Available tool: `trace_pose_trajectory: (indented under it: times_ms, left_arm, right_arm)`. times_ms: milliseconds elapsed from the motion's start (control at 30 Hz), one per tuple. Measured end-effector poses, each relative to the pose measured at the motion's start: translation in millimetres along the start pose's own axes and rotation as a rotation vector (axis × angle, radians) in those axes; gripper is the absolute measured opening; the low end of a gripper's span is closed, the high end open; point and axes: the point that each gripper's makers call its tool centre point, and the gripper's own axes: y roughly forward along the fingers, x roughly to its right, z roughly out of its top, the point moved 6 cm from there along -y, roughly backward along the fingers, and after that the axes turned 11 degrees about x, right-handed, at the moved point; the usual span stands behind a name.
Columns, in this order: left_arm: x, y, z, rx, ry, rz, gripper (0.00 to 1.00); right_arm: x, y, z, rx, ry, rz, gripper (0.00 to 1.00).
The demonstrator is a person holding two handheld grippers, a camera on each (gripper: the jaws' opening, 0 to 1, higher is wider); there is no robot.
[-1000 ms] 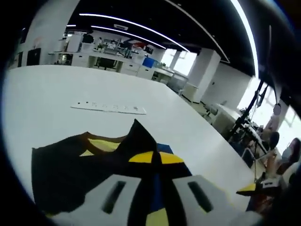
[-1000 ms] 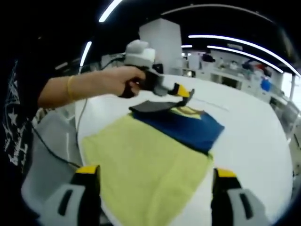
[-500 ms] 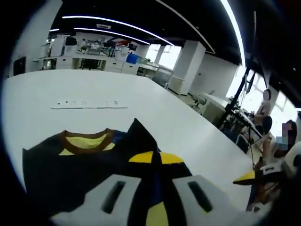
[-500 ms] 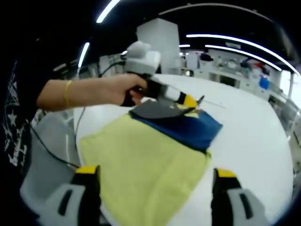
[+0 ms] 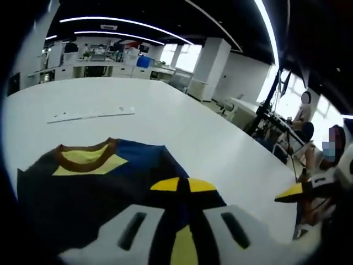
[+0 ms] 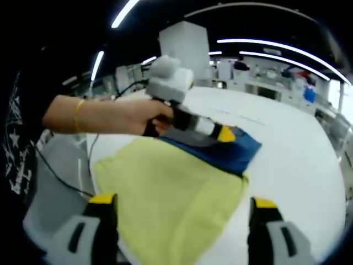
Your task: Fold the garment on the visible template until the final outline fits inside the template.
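From the right gripper view I see a bare forearm at 9 o'clock, a hand [image 6: 144,115] wrapped round the left gripper [image 6: 225,134], its yellow-tipped fingers pressed together, pinching the navy T-shirt [image 6: 229,152]. The shirt lies flat on the white desk [image 6: 300,165], half over a soft yellow template cloth [image 6: 171,204]. My right gripper [image 6: 179,212] hangs above it at 6 o'clock, fingers spread wide. In the left gripper view, the brown collar [image 5: 85,157] sits at 10 o'clock.
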Motion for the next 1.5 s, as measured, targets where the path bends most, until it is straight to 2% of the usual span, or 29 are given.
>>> trace_pose_trajectory:
  times_ms: [100, 233, 333, 433, 533, 733, 800, 867, 1100, 1267, 1500]
  left_arm:
    - [2.4, -2, 0.0, 0.000, 0.020, -0.024, 0.10]
    - [5.7, -10, -1.0, -0.002, 0.059, -0.053, 0.33]
    - [3.5, -15, 0.2, 0.000, 0.082, -0.061, 0.44]
    - [0.4, -26, 3.7, 0.020, 0.089, -0.065, 0.57]
    - [-5.2, -39, 8.6, 0.036, 0.121, -0.062, 0.66]
    - [-13.2, -73, 18.0, 0.069, 0.135, -0.052, 0.82]
    - [-17.8, -81, 18.8, 0.088, 0.091, -0.052, 0.86]
    - [-27.0, -92, 18.6, 0.103, 0.083, -0.044, 0.93]
    - [-39.2, -135, 11.6, 0.092, 0.124, -0.017, 0.99]
    - [-43.7, -163, 7.7, 0.092, 0.161, -0.028, 0.99]
    - [-37.9, -202, -3.4, 0.069, 0.188, -0.072, 0.99]
  right_arm:
    - [0, 0, 0.3, -0.002, -0.003, 0.007, 0.99]
    - [-2, 1, 3.2, 0.009, 0.003, 0.026, 0.99]
    - [-3, 2, 4.8, 0.011, 0.003, 0.043, 0.99]
    - [-5, 2, 4.8, 0.004, 0.004, 0.067, 0.99]
    - [-7, 2, 4.5, -0.007, -0.006, 0.095, 0.99]
    - [-10, -1, -0.8, -0.061, -0.046, 0.137, 0.99]
    - [-12, -2, -2.0, -0.072, -0.050, 0.153, 0.99]
    - [-13, -4, -3.4, -0.085, -0.060, 0.167, 0.99]
    - [-19, -8, -10.4, -0.119, -0.087, 0.199, 0.99]
    - [-23, -9, -15.4, -0.142, -0.100, 0.213, 0.99]
    - [-29, -13, -22.6, -0.172, -0.114, 0.236, 0.99]
